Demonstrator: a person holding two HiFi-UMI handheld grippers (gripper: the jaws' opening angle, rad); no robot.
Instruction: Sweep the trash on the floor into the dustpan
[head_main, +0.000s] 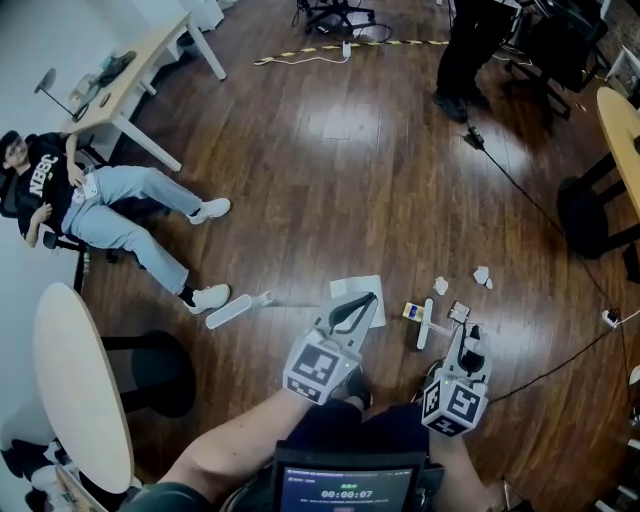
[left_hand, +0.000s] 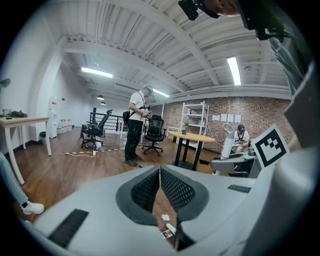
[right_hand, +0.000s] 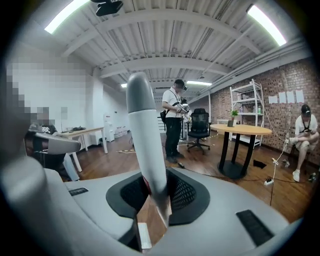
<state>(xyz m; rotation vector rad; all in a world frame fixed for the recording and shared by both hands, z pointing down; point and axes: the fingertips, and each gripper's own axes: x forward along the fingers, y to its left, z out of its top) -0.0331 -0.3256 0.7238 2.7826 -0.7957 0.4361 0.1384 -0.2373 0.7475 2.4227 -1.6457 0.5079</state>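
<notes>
On the wood floor just right of the dustpan (head_main: 347, 288) lies the trash (head_main: 441, 285): a small card (head_main: 411, 312) nearest the pan, crumpled paper scraps farther right. Above the dustpan hangs the left gripper (head_main: 368, 300), its jaws pressed together with nothing between them. Right of the dustpan, past the card, the right gripper (head_main: 472, 336) is clamped on a pale broom handle (right_hand: 145, 135).
</notes>
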